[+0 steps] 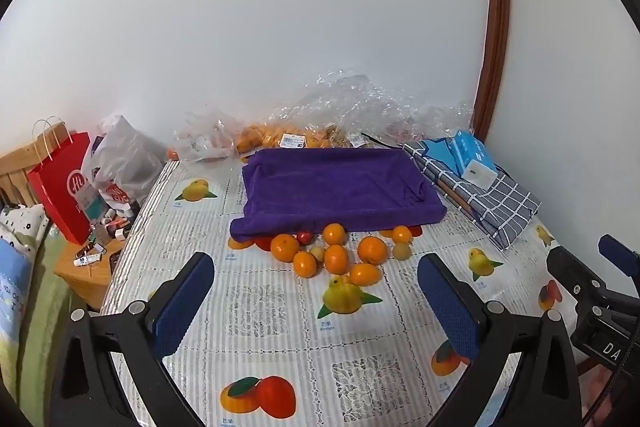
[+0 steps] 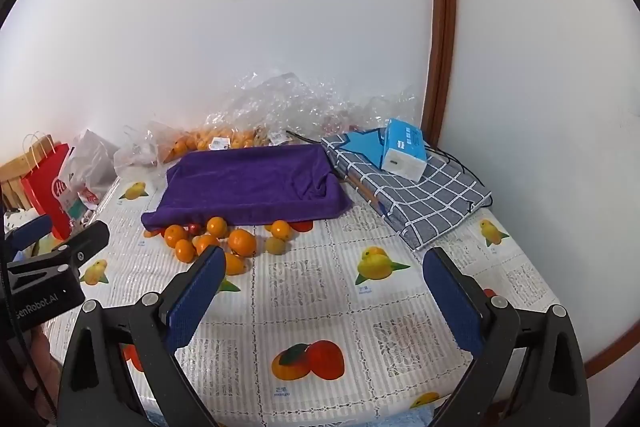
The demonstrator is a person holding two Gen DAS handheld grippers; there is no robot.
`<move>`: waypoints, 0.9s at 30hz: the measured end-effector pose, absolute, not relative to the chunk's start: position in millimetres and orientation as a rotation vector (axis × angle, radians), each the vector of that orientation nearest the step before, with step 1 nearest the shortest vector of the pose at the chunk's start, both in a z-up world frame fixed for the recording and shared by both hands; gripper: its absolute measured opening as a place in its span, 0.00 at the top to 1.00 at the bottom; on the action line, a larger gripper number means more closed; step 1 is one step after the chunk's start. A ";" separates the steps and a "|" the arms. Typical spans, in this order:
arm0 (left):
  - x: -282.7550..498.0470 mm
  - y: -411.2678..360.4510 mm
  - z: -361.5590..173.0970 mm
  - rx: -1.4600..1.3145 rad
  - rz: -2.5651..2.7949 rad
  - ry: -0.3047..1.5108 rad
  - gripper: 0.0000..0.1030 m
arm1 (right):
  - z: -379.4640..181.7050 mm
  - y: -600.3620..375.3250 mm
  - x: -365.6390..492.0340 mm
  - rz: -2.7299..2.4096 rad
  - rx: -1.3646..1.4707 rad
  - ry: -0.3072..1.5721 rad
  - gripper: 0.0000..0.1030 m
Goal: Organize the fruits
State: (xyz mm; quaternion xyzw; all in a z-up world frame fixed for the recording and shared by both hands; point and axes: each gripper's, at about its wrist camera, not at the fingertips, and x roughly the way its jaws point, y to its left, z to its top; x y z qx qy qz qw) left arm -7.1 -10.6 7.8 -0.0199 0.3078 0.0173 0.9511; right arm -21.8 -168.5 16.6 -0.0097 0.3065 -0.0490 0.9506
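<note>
Left edge of left wrist view: red paper bag (image 1: 60, 187) and grey plastic bag (image 1: 120, 163) beside the worktop (image 1: 280, 327), small bottles at their foot. Left gripper (image 1: 316, 307) low in frame, blue pads spread wide, nothing between them, held above the fruit-print cloth. Centre: cluster of mandarins (image 1: 336, 255) loose on the worktop, touching one another, just in front of a purple towel (image 1: 336, 187) draped over a tray-like shape; a few pale green fruits (image 1: 401, 250) and one small red fruit (image 1: 304, 237) mixed in. Behind the towel, crumpled clear plastic bags (image 1: 360, 107) with more oranges against the wall. Right: folded checked cloth (image 1: 488, 199), blue tissue box (image 1: 474, 157) on top. Right gripper (image 2: 324, 299) likewise spread and empty, mandarins at upper left of its near finger.
</note>
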 end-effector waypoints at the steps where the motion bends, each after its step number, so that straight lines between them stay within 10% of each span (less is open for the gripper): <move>1: -7.3 -10.7 7.9 -0.041 0.036 0.627 0.00 | 16.4 -168.0 -21.9 -0.101 -0.027 0.616 0.05; 27: -8.1 -5.2 7.8 -0.055 0.038 0.625 0.00 | 16.1 -160.9 -24.0 -0.078 -0.034 0.622 0.05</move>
